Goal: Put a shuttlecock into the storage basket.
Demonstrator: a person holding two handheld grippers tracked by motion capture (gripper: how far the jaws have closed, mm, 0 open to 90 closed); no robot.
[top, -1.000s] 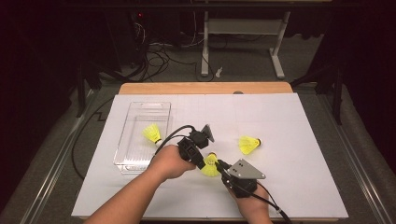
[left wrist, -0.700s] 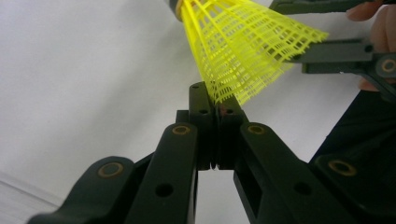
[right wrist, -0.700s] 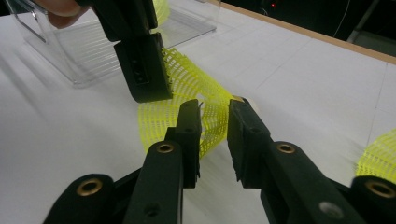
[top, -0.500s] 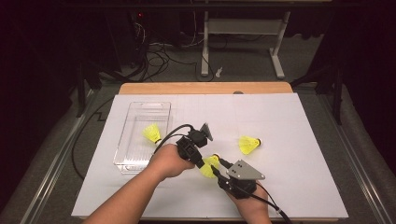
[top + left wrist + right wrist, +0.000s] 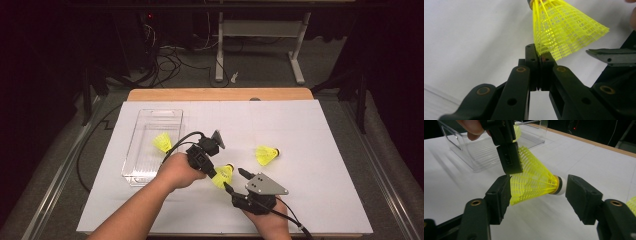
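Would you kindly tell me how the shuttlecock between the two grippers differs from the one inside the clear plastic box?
The shuttlecock between the grippers is pinched at its skirt rim by the shut left gripper; the shuttlecock in the clear box is gripped by nothing. The first sits over the white table sheet, with the right gripper around it, jaws just opening; the second rests inside the clear box. Both have yellow mesh skirts.
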